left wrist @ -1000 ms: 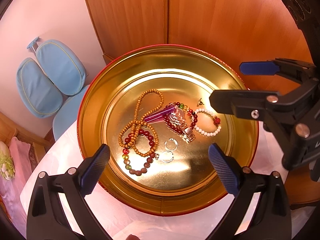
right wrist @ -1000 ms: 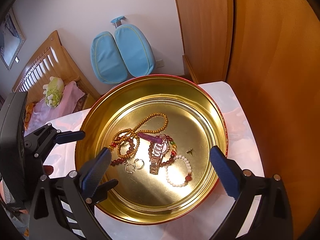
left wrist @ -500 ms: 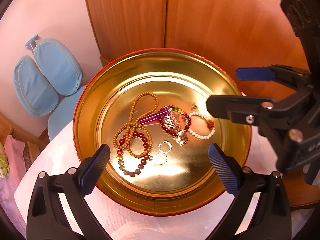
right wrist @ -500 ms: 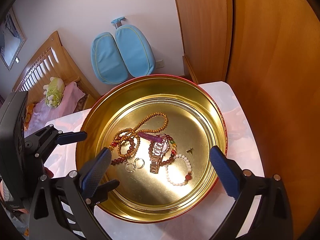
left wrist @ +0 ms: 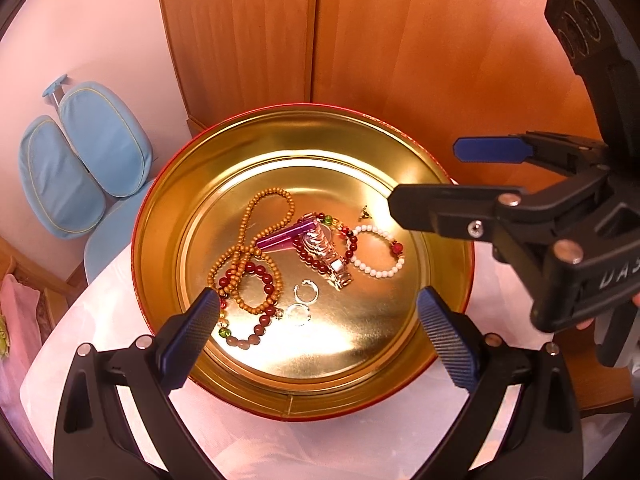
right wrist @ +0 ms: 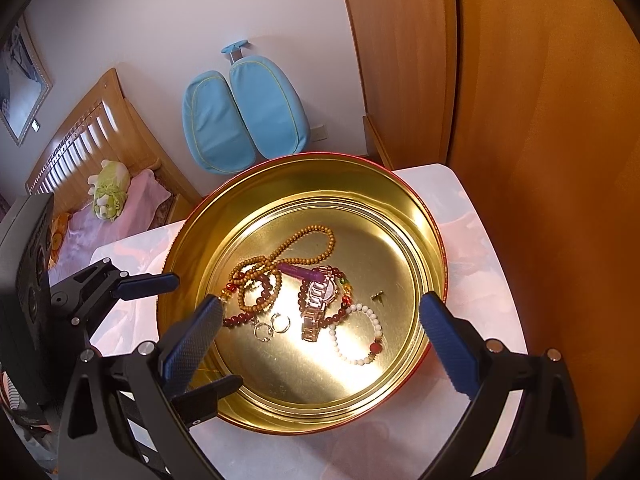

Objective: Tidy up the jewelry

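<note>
A round gold tin [left wrist: 360, 152] [right wrist: 420, 216] with a red outside holds a tangle of jewelry. There is a long wooden bead necklace [left wrist: 256, 216] [right wrist: 316, 236], a dark red bead bracelet [left wrist: 268, 280], a metal watch [left wrist: 328, 252] [right wrist: 318, 300], a purple tube [left wrist: 286, 236], a white bead bracelet [left wrist: 380, 268] [right wrist: 352, 344], two silver rings [left wrist: 306, 292] [right wrist: 276, 322] and a small stud [left wrist: 365, 212] [right wrist: 377, 297]. My left gripper [left wrist: 318, 336] is open and empty over the tin's near rim. My right gripper [right wrist: 320, 344] is open and empty above the tin.
The tin stands on a small white table [left wrist: 100, 320] [right wrist: 480, 240] next to a wooden wardrobe [left wrist: 400, 40] [right wrist: 540, 120]. A blue chair [left wrist: 84, 156] [right wrist: 244, 112] stands behind the table. A wooden bed [right wrist: 100, 132] is at the far left.
The left gripper has drawn back a little, so the tin sits slightly lower and farther in its view. The right gripper has barely moved. The jewelry has not moved.
</note>
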A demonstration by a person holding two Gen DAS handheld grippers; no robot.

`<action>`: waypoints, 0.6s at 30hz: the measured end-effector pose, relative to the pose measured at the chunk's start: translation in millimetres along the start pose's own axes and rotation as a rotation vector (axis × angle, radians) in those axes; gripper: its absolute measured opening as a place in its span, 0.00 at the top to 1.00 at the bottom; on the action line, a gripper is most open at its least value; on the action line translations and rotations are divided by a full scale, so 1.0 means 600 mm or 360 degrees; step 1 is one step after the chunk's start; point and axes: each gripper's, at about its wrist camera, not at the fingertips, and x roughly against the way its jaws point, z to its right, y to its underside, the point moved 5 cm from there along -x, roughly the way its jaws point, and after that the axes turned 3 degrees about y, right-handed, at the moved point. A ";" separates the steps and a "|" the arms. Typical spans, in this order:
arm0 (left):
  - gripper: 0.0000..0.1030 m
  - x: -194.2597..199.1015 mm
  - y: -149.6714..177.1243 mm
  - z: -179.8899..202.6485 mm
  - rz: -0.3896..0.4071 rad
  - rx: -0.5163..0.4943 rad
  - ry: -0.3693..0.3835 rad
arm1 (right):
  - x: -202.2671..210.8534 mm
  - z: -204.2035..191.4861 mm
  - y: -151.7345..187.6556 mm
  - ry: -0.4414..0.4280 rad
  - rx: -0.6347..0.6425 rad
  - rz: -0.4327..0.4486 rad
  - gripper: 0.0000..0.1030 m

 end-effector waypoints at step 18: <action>0.07 0.079 0.086 -0.028 0.0086 0.0291 -0.0106 | 0.046 -0.088 0.019 -0.0297 0.0108 0.0091 0.04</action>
